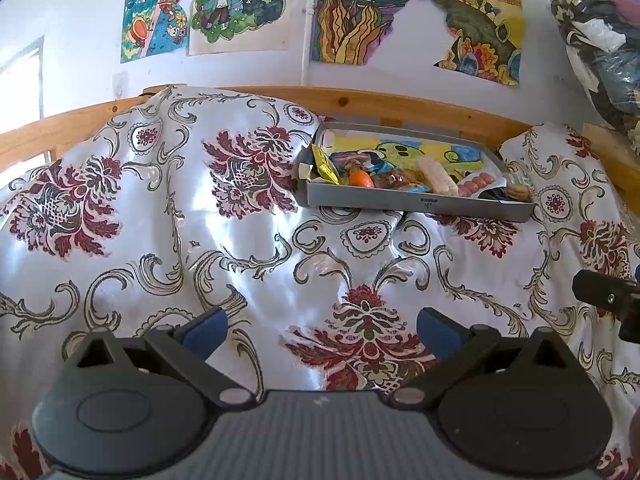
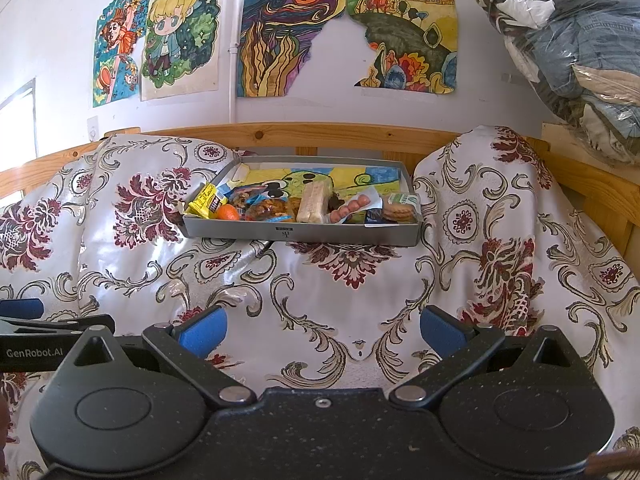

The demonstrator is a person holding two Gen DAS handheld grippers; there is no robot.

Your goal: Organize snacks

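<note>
A shallow grey tray (image 1: 420, 203) (image 2: 304, 233) rests on the patterned cloth near the wooden rail. Along its front edge lie yellow packets (image 2: 205, 200), a small orange (image 2: 227, 212) (image 1: 361, 179), wrapped pastries (image 2: 269, 207), a pale wafer bar (image 2: 314, 203) (image 1: 438, 175), pink sausages (image 2: 352, 206) (image 1: 476, 185) and round biscuits (image 2: 398, 212) (image 1: 518, 192). My left gripper (image 1: 322, 330) is open and empty, low over the cloth, well short of the tray. My right gripper (image 2: 322, 330) is open and empty too, centred in front of the tray.
A white cloth (image 2: 340, 292) with red floral print covers the surface, humped at both sides. A wooden rail (image 2: 320, 134) runs behind the tray below wall drawings (image 2: 288, 32). Bagged clothes (image 2: 572, 48) are piled at the right. The other gripper shows at each view's edge.
</note>
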